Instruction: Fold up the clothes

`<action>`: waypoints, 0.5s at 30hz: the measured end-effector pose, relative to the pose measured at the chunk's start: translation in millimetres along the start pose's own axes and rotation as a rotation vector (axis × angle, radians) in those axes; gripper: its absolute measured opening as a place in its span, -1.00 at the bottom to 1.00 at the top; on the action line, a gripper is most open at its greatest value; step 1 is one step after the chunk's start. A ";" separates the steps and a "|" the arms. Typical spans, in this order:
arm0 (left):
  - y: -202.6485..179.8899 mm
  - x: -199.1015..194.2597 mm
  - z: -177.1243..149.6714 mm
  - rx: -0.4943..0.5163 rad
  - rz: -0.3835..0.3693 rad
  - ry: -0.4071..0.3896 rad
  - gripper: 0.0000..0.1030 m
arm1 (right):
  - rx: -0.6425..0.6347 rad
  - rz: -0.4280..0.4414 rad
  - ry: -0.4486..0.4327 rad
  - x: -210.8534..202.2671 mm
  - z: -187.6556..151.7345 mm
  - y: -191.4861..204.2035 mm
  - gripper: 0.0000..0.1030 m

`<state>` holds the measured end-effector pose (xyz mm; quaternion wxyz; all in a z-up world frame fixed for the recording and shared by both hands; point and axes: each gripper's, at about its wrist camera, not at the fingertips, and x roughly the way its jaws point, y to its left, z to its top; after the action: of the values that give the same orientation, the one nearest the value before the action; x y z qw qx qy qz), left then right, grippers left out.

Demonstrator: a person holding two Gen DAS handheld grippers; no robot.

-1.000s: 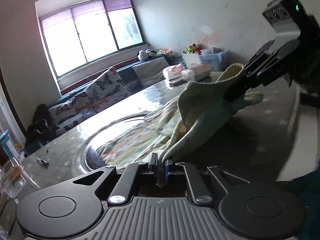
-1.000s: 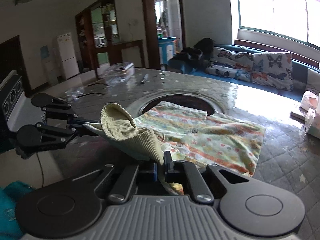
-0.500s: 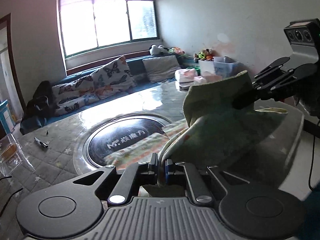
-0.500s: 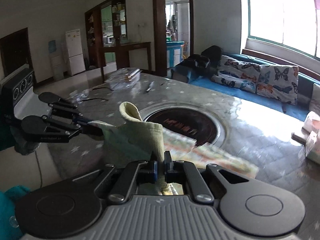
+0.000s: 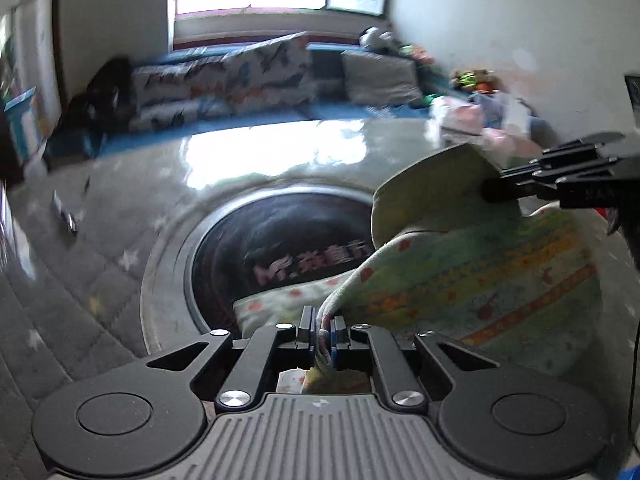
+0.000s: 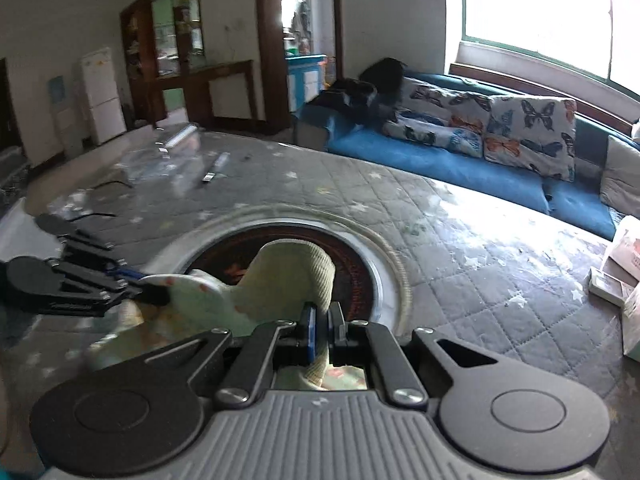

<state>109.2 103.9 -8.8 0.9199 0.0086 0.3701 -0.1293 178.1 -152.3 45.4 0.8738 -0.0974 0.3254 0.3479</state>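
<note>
A small pale green garment (image 5: 472, 272) with orange stripes and a ribbed cuff hangs between both grippers over the round table. My left gripper (image 5: 322, 330) is shut on one edge of it. My right gripper (image 6: 323, 330) is shut on the ribbed cuff (image 6: 296, 276). In the left wrist view the right gripper (image 5: 496, 190) shows at the right, pinching the cloth. In the right wrist view the left gripper (image 6: 158, 294) shows at the left, pinching the printed fabric (image 6: 192, 300). The garment's lower part is folded under and partly hidden.
The table has a grey quilted cover (image 6: 460, 248) and a dark round inset (image 5: 272, 248) in the middle. A pen (image 6: 214, 168) and clear plastic lie at the far side. Boxes (image 6: 616, 280) sit at the right edge. A blue sofa (image 6: 460, 160) stands behind.
Both grippers have lifted the garment off the table and carried it forward; it was spread flat over the inset and now hangs bunched, uncovering most of the inset.
</note>
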 end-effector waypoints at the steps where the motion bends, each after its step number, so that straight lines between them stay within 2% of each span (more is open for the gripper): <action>1: 3.4 4.8 -1.2 -0.017 0.002 0.012 -0.85 | 0.017 -0.009 0.002 12.3 -1.4 -4.2 -0.90; 6: 14.4 17.2 -4.9 -0.083 0.005 0.045 -0.79 | 0.079 -0.021 0.012 49.6 -8.4 -18.4 -0.83; 9: 16.8 16.5 -3.8 -0.097 -0.001 0.048 -0.79 | 0.127 -0.027 0.008 44.2 -12.1 -28.4 -0.77; 11: 18.4 16.0 -3.0 -0.106 -0.005 0.049 -0.77 | 0.121 -0.041 0.012 34.1 -17.8 -30.1 -0.43; 15: 21.8 16.2 -0.3 -0.127 -0.013 0.051 -0.78 | 0.141 -0.088 0.044 7.9 -42.8 -35.5 -0.41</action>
<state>125.6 121.3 -21.8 0.9079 -0.0490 0.4010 -0.1113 184.8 -191.2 5.4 0.8856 -0.0574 0.3637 0.2832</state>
